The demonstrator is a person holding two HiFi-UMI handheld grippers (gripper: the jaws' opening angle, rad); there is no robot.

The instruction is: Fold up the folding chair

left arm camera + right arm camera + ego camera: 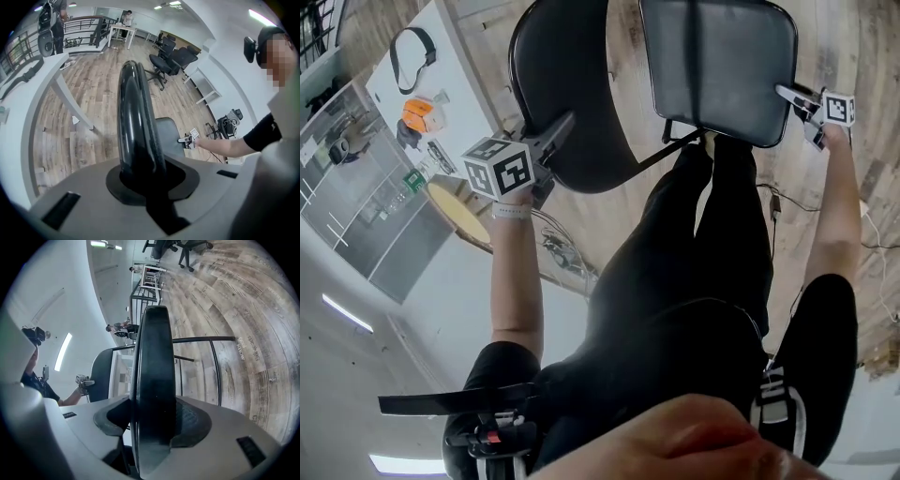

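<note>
Over wooden floor (839,42), left gripper (558,131) clamps chair's round pad (572,84), right gripper (789,94) its square pad (717,56)

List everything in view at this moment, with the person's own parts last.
Folding chair: 1, black, in front of the person.
Table: 1, white, left of the chair.
Orange object: 1, orange, on the table.
Strap loop: 1, black, on the table.
Office chairs: several, black, across the room.
Floor: 1, grey-brown wood planks, underneath.
Left gripper: 1, grey, clamped on the chair's rounded pad.
Right gripper: 1, grey, clamped on the squarer pad's edge.
Legs: 2, black trousers, centre.
</note>
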